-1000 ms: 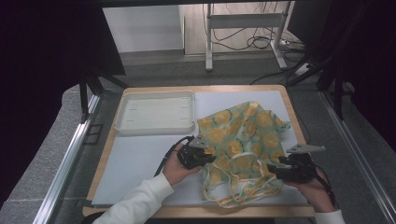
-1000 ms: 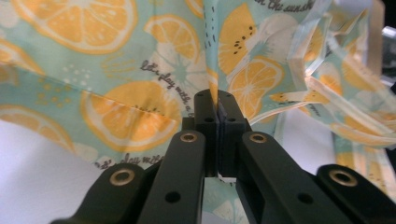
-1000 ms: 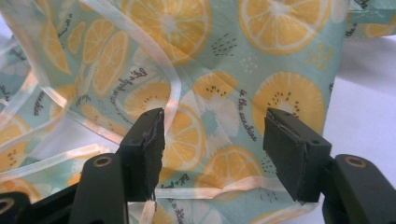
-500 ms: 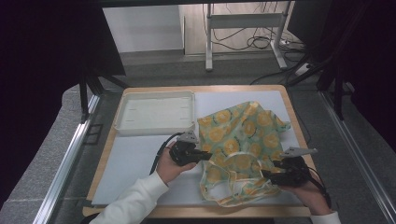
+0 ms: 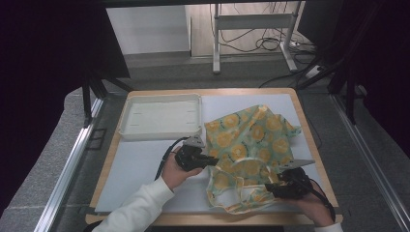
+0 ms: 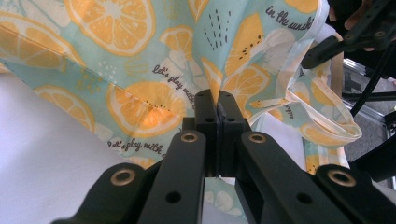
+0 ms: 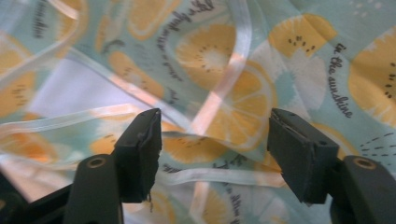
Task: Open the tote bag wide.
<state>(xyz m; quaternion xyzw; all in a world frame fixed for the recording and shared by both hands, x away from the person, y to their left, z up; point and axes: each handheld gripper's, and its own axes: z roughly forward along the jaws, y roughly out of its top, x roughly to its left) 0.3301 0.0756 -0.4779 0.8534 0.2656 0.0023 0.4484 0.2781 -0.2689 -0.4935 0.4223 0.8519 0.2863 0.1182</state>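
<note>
A light blue cloth [image 5: 251, 140] printed with orange slices lies crumpled on the right half of the white mat [image 5: 140, 169]. My left gripper [image 5: 215, 161] points right at the cloth's left edge. In the left gripper view its jaws [image 6: 217, 100] are shut on a fold of the cloth [image 6: 126, 70], which drapes away from the tips. My right gripper [image 5: 268, 189] hovers at the cloth's front right and points left. In the right gripper view it [image 7: 215, 135] stands open just above the cloth [image 7: 303, 51], with a white strap [image 7: 233, 60] running between the jaws.
An empty white tray [image 5: 162, 116] sits at the back left of the mat. The wooden table edge [image 5: 111, 154] frames the mat, with metal rails on both sides. The other gripper [image 6: 345, 37] shows at the top right of the left gripper view.
My right gripper has moved left and down, closer to the cloth's front edge. The left gripper has stayed almost where it was, still shut.
</note>
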